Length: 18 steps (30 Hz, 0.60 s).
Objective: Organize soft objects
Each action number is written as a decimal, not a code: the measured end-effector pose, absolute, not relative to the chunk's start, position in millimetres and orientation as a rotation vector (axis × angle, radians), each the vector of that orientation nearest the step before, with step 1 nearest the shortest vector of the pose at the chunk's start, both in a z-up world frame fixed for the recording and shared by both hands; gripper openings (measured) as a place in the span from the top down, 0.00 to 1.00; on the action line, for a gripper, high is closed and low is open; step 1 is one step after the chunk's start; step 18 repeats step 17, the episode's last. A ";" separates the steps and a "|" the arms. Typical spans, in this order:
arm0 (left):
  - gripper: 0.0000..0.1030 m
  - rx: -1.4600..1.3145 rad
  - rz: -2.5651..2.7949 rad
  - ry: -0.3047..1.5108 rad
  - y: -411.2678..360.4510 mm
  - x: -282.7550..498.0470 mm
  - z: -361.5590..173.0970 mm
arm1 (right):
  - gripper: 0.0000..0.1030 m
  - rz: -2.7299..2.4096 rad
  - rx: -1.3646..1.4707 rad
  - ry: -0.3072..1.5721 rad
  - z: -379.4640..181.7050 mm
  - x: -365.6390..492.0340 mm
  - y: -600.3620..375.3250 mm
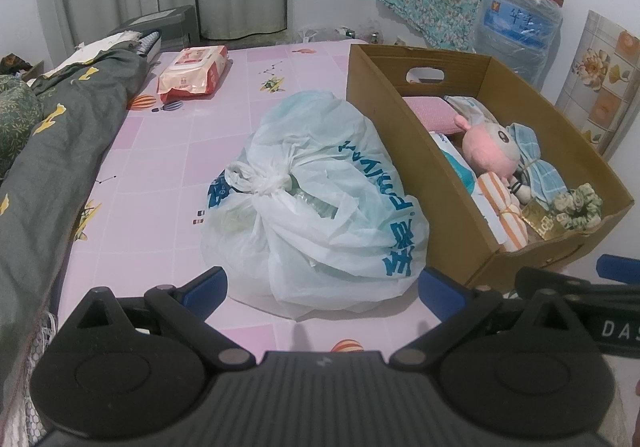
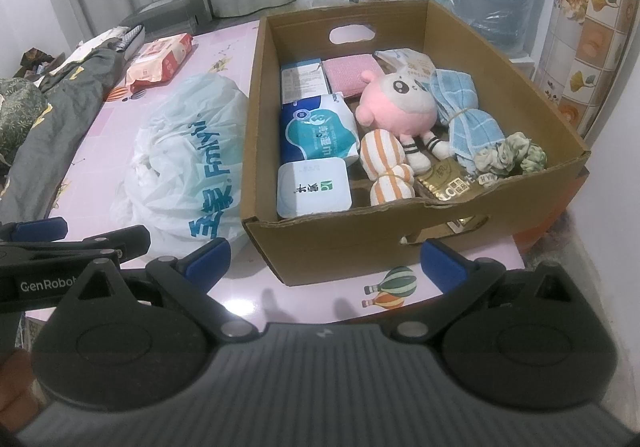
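A knotted white plastic bag (image 1: 316, 207) with blue lettering lies on the pink patterned table, just ahead of my open left gripper (image 1: 322, 287). To its right stands a cardboard box (image 2: 360, 243) holding a pink plush doll (image 2: 396, 103), a blue checked cloth (image 2: 464, 115), an orange striped cloth bundle (image 2: 386, 167), a floral scrunchie (image 2: 512, 155) and wipe packs (image 2: 316, 127). My right gripper (image 2: 324, 259) is open and empty, facing the box's near wall. The bag (image 2: 188, 163) shows left of the box in the right wrist view.
A red wipes pack (image 1: 194, 73) lies at the table's far left. Dark bedding (image 1: 60, 151) runs along the left edge. A large water jug (image 1: 516, 39) and patterned cloth stand behind the box. The left gripper's body (image 2: 60, 251) shows in the right wrist view.
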<state>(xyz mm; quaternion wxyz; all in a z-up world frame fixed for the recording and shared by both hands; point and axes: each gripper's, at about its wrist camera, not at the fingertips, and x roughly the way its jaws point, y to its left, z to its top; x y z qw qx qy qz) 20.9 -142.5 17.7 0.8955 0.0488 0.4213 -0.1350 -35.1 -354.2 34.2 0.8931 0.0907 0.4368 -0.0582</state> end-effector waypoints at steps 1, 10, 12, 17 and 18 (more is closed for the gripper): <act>0.01 0.101 -0.279 0.874 -142.4 20.8 17.7 | 0.01 -0.120 0.188 0.907 34.2 -34.8 -354.3; 0.01 0.100 -0.279 0.876 -142.0 22.0 17.4 | 0.01 -0.121 0.189 0.908 34.1 -34.9 -353.7; 0.01 0.100 -0.279 0.876 -142.1 22.0 17.4 | 0.01 -0.121 0.189 0.908 34.1 -34.8 -353.8; 0.01 0.099 -0.279 0.877 -142.2 22.4 17.3 | 0.01 -0.121 0.189 0.910 33.9 -34.0 -354.1; 0.01 0.099 -0.279 0.877 -142.2 22.4 17.3 | 0.01 -0.121 0.189 0.910 33.9 -34.0 -354.1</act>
